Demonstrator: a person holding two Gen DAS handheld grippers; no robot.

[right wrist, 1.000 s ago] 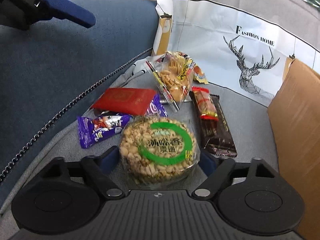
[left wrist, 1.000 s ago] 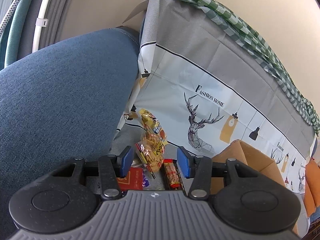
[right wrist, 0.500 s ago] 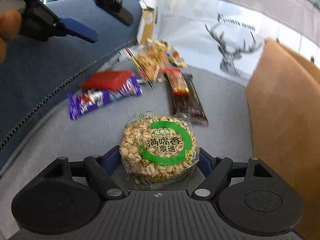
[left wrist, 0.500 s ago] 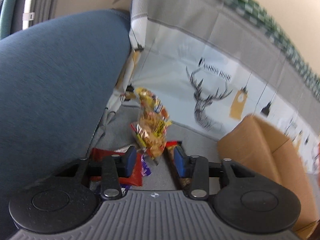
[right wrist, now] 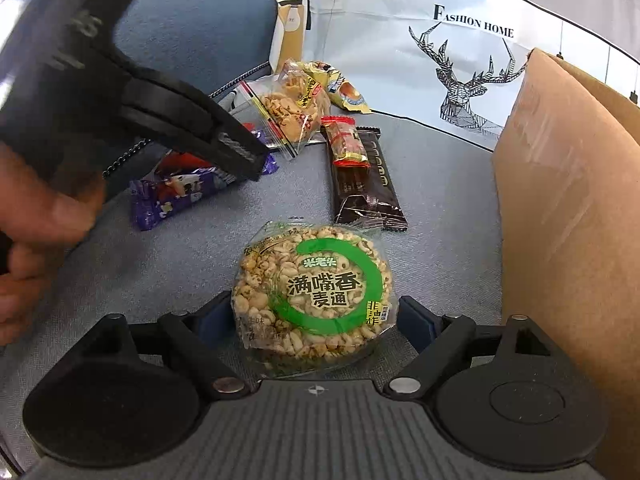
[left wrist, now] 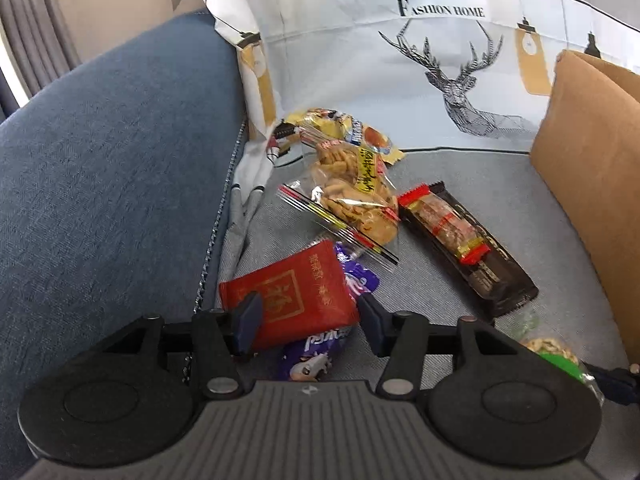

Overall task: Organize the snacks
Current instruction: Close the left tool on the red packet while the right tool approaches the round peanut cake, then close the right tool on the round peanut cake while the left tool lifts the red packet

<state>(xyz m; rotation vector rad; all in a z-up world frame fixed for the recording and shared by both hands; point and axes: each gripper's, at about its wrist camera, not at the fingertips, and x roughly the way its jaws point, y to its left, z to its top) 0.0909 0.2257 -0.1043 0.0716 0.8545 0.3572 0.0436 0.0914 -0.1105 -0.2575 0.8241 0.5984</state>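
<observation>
Several snacks (left wrist: pixel 352 184), grey cushion (left wrist: pixel 460 304), deer-print cloth (left wrist: pixel 440 60)

"FASHION HOME" above deer drawing on printed cloth (left wrist: pixel 440 12) | "满嘴香 麦通" inside green ring on round puffed-grain cake wrapper (right wrist: pixel 316 296) | gold characters on red packet (left wrist: pixel 292 292), unreadable

Bright, even daylight fills both views — shadows lie soft and faint. Fisheye bending curves the corners. In the right wrist view the left gripper (right wrist: pixel 248 156) at ten o'clock smears with blur, while the puffed-grain cake (right wrist: pixel 316 296) at six o'clock stays sharp — glare flecks its wrapper
</observation>
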